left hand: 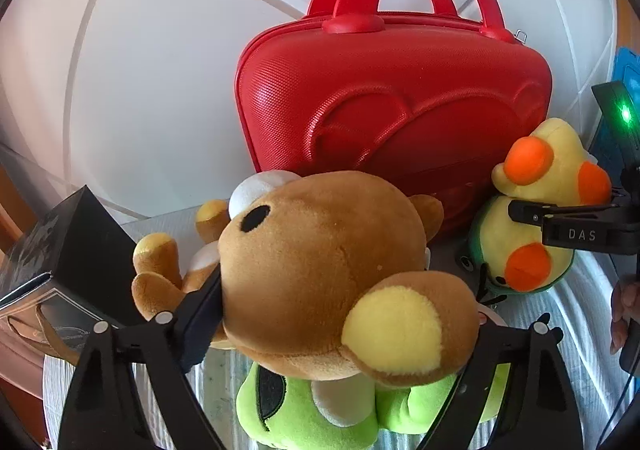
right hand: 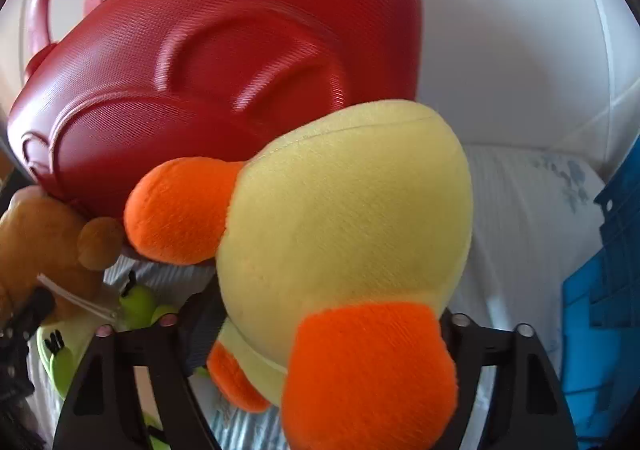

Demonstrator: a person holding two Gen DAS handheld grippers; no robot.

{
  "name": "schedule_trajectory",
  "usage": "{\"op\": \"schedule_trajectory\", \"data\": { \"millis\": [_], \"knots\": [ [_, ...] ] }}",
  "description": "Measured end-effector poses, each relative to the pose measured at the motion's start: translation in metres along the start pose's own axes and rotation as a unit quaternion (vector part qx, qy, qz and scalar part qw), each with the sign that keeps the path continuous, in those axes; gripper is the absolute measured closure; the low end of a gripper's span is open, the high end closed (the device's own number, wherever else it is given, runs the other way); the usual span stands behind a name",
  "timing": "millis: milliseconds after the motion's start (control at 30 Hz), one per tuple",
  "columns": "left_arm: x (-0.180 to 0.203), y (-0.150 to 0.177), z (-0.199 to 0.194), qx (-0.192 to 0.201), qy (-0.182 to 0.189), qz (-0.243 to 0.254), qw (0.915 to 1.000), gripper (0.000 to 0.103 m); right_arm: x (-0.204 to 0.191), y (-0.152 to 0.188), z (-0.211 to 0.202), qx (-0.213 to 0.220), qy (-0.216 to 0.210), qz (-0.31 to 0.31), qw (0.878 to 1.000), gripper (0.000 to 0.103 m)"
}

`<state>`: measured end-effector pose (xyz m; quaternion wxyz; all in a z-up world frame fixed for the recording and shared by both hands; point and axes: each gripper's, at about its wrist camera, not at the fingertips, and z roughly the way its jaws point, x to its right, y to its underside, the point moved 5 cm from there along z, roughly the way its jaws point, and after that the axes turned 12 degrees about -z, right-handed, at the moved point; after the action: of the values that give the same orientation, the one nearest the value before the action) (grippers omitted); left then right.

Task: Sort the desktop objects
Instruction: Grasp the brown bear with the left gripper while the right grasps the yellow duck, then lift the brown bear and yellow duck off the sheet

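The left tool (left hand: 340, 326) holds the brown bear (left hand: 324, 270); the right tool (right hand: 320, 326) holds the yellow duck (right hand: 344, 218), hiding part of the red case (left hand: 392, 98); a green toy (left hand: 320, 406) lies half hidden below

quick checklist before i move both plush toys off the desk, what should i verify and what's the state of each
1. Left gripper closed on the brown bear plush: ok, fingers press both sides of its head.
2. Right gripper closed on the yellow duck plush: ok.
3. Bear clear of the green plush below: cannot tell, they overlap.
4. Duck clear of the red case: cannot tell, they overlap in view.
5. Blue crate free to receive toys: cannot tell, only its side shows.
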<state>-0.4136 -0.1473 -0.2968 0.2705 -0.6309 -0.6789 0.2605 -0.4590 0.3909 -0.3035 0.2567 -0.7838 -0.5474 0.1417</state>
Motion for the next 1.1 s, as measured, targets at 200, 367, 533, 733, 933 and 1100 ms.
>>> {"op": "schedule_trajectory", "data": {
  "millis": [200,367,533,733,933,1100],
  "knots": [
    [-0.009,0.006,-0.02,0.003,0.011,-0.012,0.9999,0.026,-0.029,0.011,-0.019,0.008,0.007,-0.022,1.0,0.037],
    [-0.019,0.013,-0.042,0.004,0.011,-0.022,0.9997,0.027,-0.046,0.02,-0.037,-0.005,0.018,-0.027,0.999,0.039],
    [-0.028,0.026,-0.06,-0.006,0.007,-0.028,0.9996,0.027,-0.061,0.028,-0.059,-0.01,0.012,-0.026,1.0,0.039],
    [-0.019,0.052,-0.092,-0.019,-0.001,-0.03,0.9994,0.027,-0.074,0.05,-0.089,-0.021,0.001,-0.033,0.999,0.039],
    [-0.024,0.091,-0.131,-0.03,-0.006,-0.016,0.9994,0.027,-0.075,0.087,-0.12,-0.027,-0.014,-0.04,0.999,0.039],
    [-0.036,0.126,-0.166,-0.055,-0.014,-0.014,0.9983,0.028,-0.09,0.127,-0.155,-0.03,-0.031,-0.055,0.998,0.039]
  ]
}}
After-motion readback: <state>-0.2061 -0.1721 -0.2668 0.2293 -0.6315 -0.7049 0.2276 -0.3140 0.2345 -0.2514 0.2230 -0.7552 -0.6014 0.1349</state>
